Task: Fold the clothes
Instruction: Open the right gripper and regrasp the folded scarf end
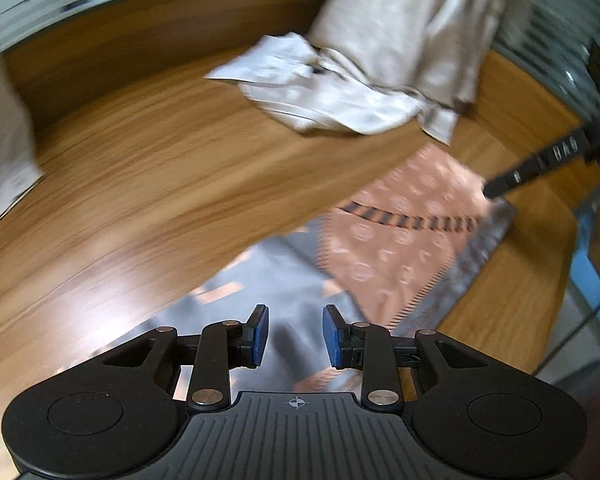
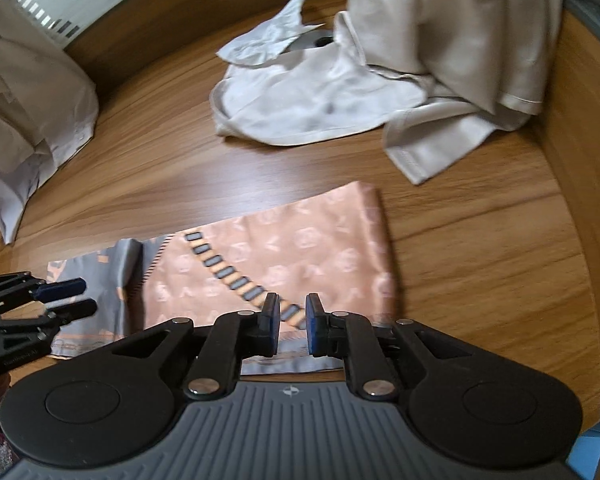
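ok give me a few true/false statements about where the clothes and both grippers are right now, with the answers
1. The pink patterned scarf lies folded flat on the wooden table. True.
2. The right gripper is clamped on the scarf. False: its jaws stand slightly apart with nothing pinched between them.
3. A crumpled white garment lies beyond the scarf, apart from it. True.
4. The left gripper holds a beige shirt. False: its jaws are open and empty, above the grey edge of the scarf.
5. The beige garment sits on top of the scarf. False: it is heaped at the far right of the table, clear of the scarf.
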Tool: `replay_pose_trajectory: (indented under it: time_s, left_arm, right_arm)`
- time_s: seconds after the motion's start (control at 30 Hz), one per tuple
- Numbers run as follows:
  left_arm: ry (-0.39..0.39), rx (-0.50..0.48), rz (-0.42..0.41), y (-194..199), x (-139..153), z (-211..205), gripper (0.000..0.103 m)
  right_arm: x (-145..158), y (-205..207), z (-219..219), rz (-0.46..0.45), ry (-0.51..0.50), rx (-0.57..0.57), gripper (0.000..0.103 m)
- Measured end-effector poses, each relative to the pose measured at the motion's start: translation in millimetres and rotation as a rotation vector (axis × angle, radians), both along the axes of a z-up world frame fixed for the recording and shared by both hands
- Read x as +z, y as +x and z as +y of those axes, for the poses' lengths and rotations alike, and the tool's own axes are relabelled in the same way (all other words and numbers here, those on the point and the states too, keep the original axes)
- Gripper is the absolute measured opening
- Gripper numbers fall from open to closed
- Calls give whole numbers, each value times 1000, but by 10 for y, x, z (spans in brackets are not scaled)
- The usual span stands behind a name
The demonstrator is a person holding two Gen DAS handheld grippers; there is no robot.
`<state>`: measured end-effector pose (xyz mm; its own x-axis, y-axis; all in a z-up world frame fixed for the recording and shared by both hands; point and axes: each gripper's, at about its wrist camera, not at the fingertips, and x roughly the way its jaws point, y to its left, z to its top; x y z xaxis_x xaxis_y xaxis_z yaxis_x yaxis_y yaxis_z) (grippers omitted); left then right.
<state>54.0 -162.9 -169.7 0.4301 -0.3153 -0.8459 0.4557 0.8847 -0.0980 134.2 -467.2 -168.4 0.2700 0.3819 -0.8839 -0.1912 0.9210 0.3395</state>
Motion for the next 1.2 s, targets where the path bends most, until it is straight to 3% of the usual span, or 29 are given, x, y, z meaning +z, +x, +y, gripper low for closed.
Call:
replay_pose_trajectory:
  time_s: [0.27, 0.4, 0.67, 1.2]
  left_arm:
    - [39, -79, 18, 55, -152, -263, 40]
    - [2, -60, -1, 121, -103, -268, 40]
    - [-33, -23, 40, 340, -141, -306, 41]
    - [-117, 329, 2, 108, 292, 544, 47]
  right_arm:
    - [-6, 7, -247, 2, 6, -24, 20]
    - [-15, 21, -313, 3, 10, -24, 20]
    - [-71, 115, -326, -11, -3, -13, 27]
    - [-306, 384, -377, 9, -21, -34, 29]
